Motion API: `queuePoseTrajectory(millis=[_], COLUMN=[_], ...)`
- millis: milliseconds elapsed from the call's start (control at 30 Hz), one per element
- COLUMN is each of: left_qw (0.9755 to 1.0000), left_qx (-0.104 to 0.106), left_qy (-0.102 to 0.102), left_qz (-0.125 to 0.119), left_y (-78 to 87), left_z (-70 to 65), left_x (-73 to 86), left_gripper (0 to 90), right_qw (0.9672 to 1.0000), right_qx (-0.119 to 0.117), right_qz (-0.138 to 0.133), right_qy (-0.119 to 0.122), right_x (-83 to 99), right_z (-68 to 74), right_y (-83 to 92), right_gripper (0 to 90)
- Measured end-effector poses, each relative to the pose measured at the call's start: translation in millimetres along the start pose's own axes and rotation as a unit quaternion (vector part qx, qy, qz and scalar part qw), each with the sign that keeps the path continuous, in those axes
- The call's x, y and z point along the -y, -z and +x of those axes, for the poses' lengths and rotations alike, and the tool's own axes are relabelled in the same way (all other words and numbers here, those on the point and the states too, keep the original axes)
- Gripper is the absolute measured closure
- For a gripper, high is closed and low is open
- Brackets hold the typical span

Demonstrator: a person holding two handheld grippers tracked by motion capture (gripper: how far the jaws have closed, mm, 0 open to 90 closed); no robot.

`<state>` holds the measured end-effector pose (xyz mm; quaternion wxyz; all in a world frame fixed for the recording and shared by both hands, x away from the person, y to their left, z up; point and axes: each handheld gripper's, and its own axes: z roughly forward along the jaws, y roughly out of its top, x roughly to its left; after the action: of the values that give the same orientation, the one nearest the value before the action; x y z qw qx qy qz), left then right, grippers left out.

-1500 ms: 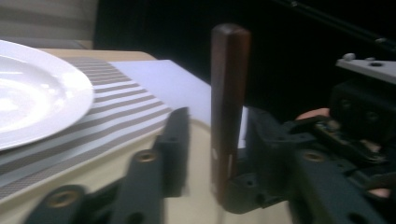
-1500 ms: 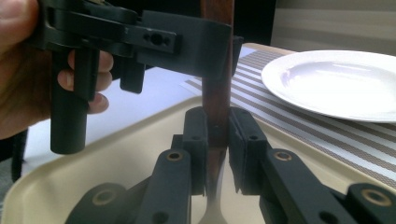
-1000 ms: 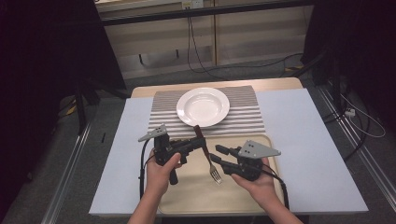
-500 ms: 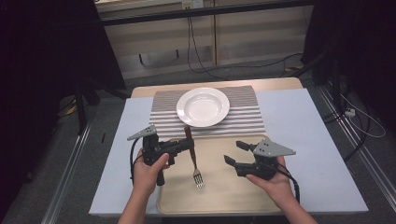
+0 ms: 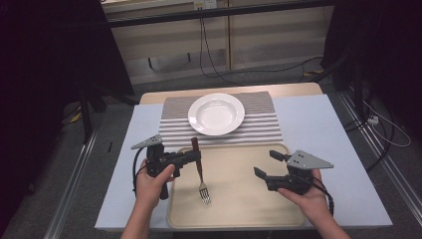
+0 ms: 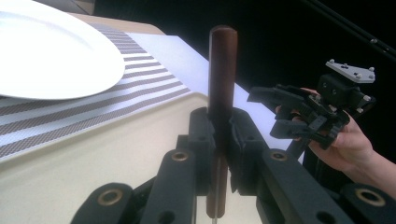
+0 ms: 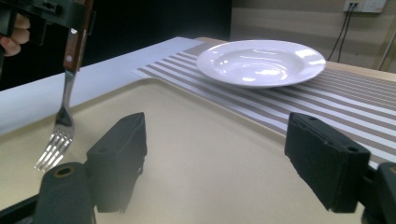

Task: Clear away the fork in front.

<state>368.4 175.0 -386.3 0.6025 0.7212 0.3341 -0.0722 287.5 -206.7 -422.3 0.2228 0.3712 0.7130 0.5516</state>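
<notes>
My left claw is clamped on the fork by its brown wooden handle. The handle sticks out past the jaws toward the plate, and the metal shaft and prongs hang out the other side, toward me, w/ the prongs over the beige tray. In the left gripper view the handle stands upright between the two black jaws, squeezed on both sides. The white plate lies to the left of that claw, on the striped mat, apart from the fork.

My right claw is apart, w/ nothing between the jaws; they've just been opening. It's held over the right half of the tray, jaws pointing toward the left claw, well apart from it. In the right gripper view both pads stand wide over bare tray. The fork hangs off to that claw's upper left, prongs down and close above the tray; I can't tell whether they touch it. The plate sits ahead of the right claw, beyond the tray's far rim, on the striped mat.

From the left gripper view the right claw shows to the right of the fork handle, held in a hand, jaws spread.
</notes>
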Motion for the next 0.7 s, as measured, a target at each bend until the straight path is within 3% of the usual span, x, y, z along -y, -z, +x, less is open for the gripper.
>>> queuePoseTrajectory(millis=[500, 700], left_qw=[0.9994, 0.9992], left_qx=[-0.024, -0.03], left_qy=[-0.003, 0.0], left_qz=[0.026, 0.025], left_y=[11.6, 8.9], left_z=[11.3, 16.1], left_x=[2.4, 3.7], left_gripper=[80.8, 80.7], right_qw=[0.9996, 0.9993], right_qx=[0.022, 0.031], right_qz=[-0.005, -0.009], right_qy=[-0.013, -0.021], right_x=[8.4, 10.6], right_z=[-15.7, -23.0], right_y=[16.8, 21.0], right_gripper=[17.8, 17.7])
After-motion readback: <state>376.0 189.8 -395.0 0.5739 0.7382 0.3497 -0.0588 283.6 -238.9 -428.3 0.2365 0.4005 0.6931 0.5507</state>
